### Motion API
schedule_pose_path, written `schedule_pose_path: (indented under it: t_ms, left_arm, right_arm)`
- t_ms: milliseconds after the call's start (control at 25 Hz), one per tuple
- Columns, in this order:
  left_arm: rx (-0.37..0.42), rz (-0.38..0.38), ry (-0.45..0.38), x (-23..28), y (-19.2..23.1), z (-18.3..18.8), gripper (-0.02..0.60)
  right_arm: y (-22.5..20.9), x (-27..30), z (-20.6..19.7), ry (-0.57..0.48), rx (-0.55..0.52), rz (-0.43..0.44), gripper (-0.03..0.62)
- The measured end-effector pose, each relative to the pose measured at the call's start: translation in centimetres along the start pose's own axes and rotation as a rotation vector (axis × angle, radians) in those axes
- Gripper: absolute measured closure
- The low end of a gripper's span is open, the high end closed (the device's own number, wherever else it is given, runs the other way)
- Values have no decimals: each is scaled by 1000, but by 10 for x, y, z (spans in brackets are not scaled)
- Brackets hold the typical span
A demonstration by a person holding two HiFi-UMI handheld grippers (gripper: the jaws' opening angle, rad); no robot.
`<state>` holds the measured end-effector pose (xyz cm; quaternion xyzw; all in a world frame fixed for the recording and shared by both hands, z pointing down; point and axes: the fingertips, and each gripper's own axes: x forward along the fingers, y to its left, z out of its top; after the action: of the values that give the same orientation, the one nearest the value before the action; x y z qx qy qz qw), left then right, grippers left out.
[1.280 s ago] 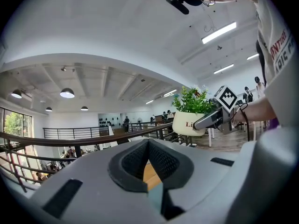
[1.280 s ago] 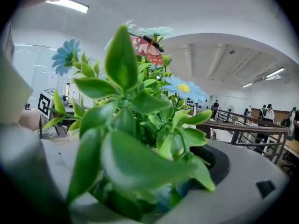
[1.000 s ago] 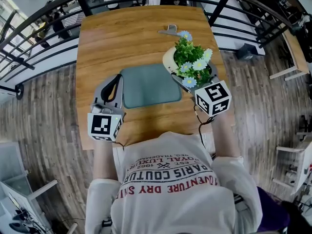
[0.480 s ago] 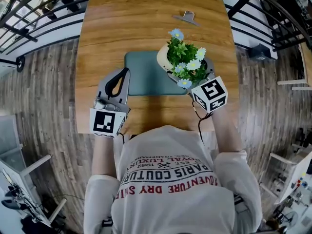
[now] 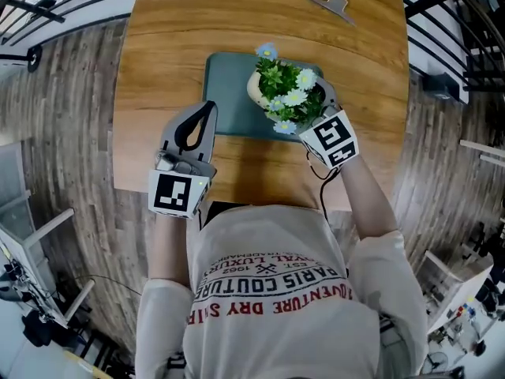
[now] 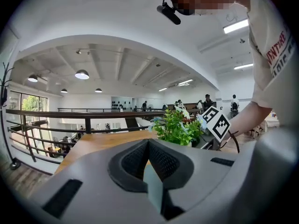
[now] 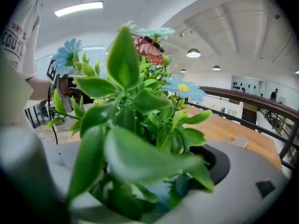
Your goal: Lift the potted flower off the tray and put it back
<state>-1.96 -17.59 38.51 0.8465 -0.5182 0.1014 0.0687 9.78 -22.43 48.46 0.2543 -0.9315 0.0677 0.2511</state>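
a wooden table (image 5: 158,38) fills the upper half of the head view, with a dark green tray (image 5: 229,93) at its centre. your right forearm reaches up from lower right, and your right gripper (image 5: 314,105) is clamped on the potted flower (image 5: 286,95) over the tray's right part; whether the pot touches the tray is unclear. your left gripper (image 5: 203,113) sits centre left, just beside the tray, jaws pressed together on nothing.

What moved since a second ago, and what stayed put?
The right tongs, shut on the cream-potted plant with blue and white flowers, carried it leftward from the right edge of the flat grey-green tray to over its right part. The left tongs stayed shut by the tray's near left corner.
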Motion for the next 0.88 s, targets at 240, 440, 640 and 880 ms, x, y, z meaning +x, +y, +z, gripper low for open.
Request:
schedule_pose_path:
  t_ms: [240,440,640,880]
  left_arm:
    - [-41,33,44,10,1,-30,569]
    - [-77,80,95,5,6,-54,569]
    - [-94,113,125,4,11,-64,569]
    - [-102,133,131,5,17,-71,569]
  right_arm:
    - [9,41,-32,81,-83,86,114]
    - [17,65,-63,108,-140,146,114]
    - [20,77,-71,101,-162,201,114]
    - [22,85,-67,54,-127,244,115]
